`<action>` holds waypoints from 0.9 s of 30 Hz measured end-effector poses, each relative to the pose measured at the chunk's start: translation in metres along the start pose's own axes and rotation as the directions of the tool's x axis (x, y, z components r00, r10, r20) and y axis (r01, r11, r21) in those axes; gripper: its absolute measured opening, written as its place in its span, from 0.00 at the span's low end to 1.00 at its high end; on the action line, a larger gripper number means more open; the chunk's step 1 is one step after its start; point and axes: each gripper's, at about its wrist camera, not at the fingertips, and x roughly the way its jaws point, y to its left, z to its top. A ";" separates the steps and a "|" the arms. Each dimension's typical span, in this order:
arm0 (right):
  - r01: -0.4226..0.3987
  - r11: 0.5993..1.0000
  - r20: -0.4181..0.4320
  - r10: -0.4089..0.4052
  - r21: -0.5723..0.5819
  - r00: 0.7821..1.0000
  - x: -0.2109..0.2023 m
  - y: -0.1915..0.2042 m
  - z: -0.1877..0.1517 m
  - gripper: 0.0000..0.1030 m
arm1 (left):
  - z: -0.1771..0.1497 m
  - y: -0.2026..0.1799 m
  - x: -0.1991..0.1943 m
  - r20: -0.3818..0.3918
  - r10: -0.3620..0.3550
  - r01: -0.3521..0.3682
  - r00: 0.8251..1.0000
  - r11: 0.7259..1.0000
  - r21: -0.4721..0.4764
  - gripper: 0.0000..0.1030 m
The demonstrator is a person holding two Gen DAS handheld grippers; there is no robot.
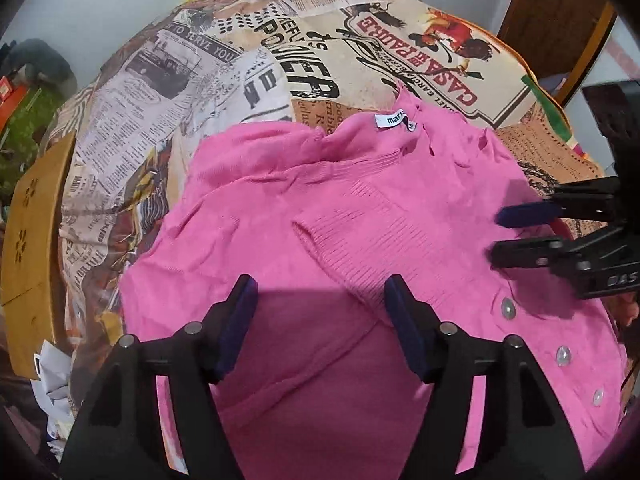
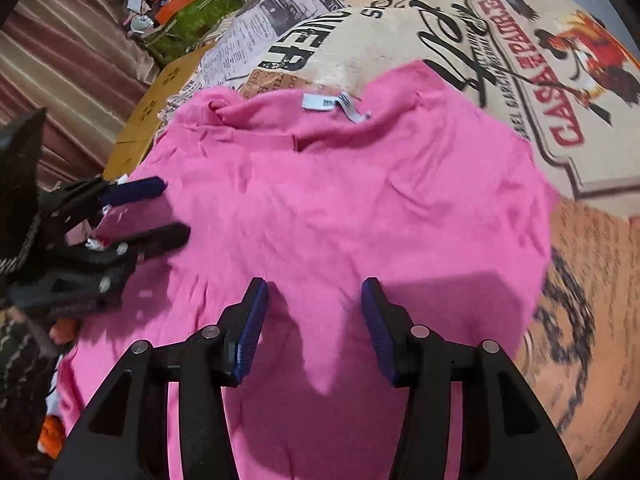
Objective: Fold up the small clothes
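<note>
A pink knit cardigan [image 1: 320, 208] lies spread on the table, its white neck label [image 1: 390, 120] at the far side and a row of silver buttons [image 1: 508, 310] near its right edge. A ribbed cuff is folded across the middle. My left gripper [image 1: 321, 282] hovers open over the near part of the cardigan, with nothing between its fingers. My right gripper [image 2: 315, 286] is open above the same cardigan [image 2: 340, 200], and nothing is gripped. Each gripper shows in the other's view: the right gripper [image 1: 496, 236] at the cardigan's right side, the left gripper [image 2: 174, 209] at its left side.
A tablecloth [image 1: 200, 120] printed with newspaper and poster motifs covers the round table. A wooden chair back [image 1: 28, 240] stands at the left, with crumpled paper below it. Dark wooden furniture [image 1: 552, 12] is at the far right. A curtain [image 2: 60, 60] and clutter [image 2: 188, 4] are behind.
</note>
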 end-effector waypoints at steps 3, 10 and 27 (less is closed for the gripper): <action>0.027 1.000 0.004 -0.027 -0.017 1.000 -0.019 0.000 -0.017 0.45 | -0.009 0.002 -0.014 -0.002 0.025 -0.025 1.000 1.000 -0.001 0.64; 0.092 0.995 0.065 -0.089 -0.034 0.994 -0.071 0.009 -0.071 0.47 | -0.048 0.008 -0.075 0.070 0.063 -0.062 0.996 0.998 -0.026 0.64; 0.154 0.984 0.144 -0.166 0.091 0.976 -0.127 0.022 -0.187 0.50 | -0.188 -0.016 -0.144 0.058 0.019 -0.009 0.998 0.986 -0.167 0.65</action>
